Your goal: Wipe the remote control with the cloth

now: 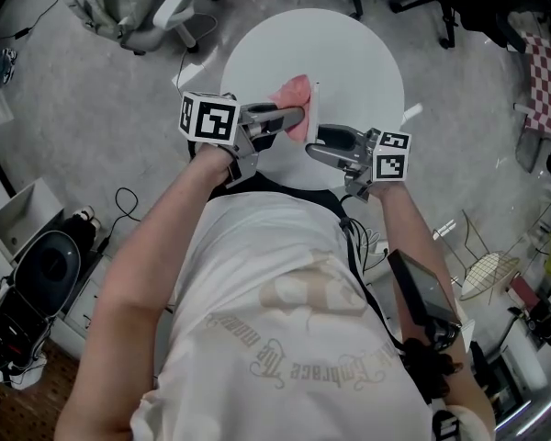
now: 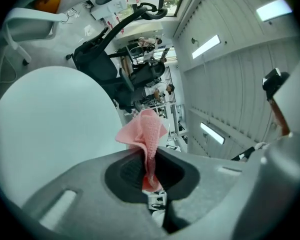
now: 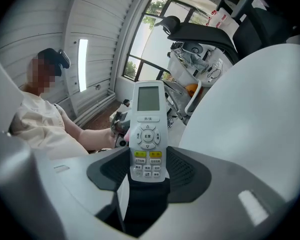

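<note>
light: bright, even, ceiling panels and window | shadows: soft | gripper views: fisheye-bent, dark corners | blur: slight

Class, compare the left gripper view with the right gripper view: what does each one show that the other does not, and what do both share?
Left gripper view only: the pink cloth pinched in the left gripper, with its free end fanning out above the closed jaws. Right gripper view only: the white remote control clamped in the right gripper, screen and buttons facing the camera. Both: the round white table beyond the jaws.
</note>
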`<state>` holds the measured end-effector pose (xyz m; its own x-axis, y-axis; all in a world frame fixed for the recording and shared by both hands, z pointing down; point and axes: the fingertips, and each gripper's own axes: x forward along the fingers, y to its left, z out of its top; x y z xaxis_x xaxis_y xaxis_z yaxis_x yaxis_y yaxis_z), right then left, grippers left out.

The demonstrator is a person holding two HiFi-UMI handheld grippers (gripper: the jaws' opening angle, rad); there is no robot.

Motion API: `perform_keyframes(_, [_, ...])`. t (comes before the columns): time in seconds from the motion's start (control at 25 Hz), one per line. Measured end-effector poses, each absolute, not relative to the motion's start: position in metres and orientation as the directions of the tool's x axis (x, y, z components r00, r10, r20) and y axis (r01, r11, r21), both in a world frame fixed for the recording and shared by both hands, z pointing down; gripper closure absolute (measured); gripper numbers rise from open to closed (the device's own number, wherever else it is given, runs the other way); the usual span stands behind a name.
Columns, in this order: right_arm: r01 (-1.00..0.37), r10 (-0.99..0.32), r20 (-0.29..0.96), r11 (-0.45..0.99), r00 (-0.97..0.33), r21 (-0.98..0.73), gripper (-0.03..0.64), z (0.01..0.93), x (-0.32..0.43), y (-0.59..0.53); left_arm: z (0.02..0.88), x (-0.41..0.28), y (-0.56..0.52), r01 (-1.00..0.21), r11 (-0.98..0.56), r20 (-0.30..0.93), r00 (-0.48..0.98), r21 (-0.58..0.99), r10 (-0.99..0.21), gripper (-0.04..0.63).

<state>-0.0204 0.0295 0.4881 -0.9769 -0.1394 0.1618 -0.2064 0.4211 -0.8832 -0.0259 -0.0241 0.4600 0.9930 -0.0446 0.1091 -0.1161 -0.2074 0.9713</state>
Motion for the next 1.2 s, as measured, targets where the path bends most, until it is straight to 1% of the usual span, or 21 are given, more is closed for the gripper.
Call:
perform_keyframes(0.24, [-0.203, -0.187, 0.135, 0.42, -0.973, -0.885, 0.382, 0.483, -0.02, 0.018, 0.477, -0.024, -0.003, -0.149, -0.171, 0.152, 0.988, 0.974, 0.004, 0.574])
perform_keyframes(0.44, [-0.222, -0.273, 0.118, 0.388, -0.955, -0.895, 0.382, 0.485, -0.014, 0.006, 0.49, -0.024, 0.017, -0.166, -0.133, 0.173, 0.984, 0.977, 0.045, 0.574])
perform_keyframes(0.6, [-0.253, -0.308, 0.138, 0.371, -0.941, -0.894, 0.383, 0.492, -0.011, -0.001, 0.501, -0.023, 0.028, -0.183, -0.096, 0.189, 0.98, 0.978, 0.055, 0.574])
perform_keyframes(0.72, [-0.296, -0.351, 0.169, 0.349, -0.921, -0.889, 0.382, 0.498, -0.003, -0.008, 0.51, -0.02, 0.043, -0.202, -0.102, 0.212, 0.972, 0.974, 0.105, 0.574])
perform_keyframes(0.84, [-0.38, -0.406, 0.245, 0.297, -0.881, -0.876, 0.382, 0.516, 0.009, -0.02, 0.519, -0.021, 0.05, -0.243, -0.125, 0.259, 0.958, 0.962, 0.125, 0.574])
perform_keyframes(0.96, [-0.495, -0.413, 0.378, 0.225, -0.829, -0.839, 0.382, 0.543, 0.023, -0.027, 0.531, -0.032, 0.043, -0.313, -0.14, 0.325, 0.942, 0.94, 0.08, 0.574])
perform_keyframes(1.08, [-0.607, -0.356, 0.524, 0.182, -0.774, -0.774, 0.382, 0.573, 0.032, -0.028, 0.54, -0.047, 0.029, -0.369, -0.166, 0.378, 0.925, 0.914, 0.027, 0.574])
perform_keyframes(1.16, [-0.685, -0.286, 0.627, 0.203, -0.725, -0.699, 0.382, 0.592, 0.032, -0.025, 0.544, -0.058, 0.02, -0.395, -0.181, 0.401, 0.916, 0.901, -0.005, 0.574])
perform_keyframes(1.2, [-0.719, -0.247, 0.675, 0.236, -0.695, -0.654, 0.382, 0.6, 0.03, -0.023, 0.545, -0.063, 0.015, -0.404, -0.183, 0.407, 0.913, 0.896, -0.022, 0.574])
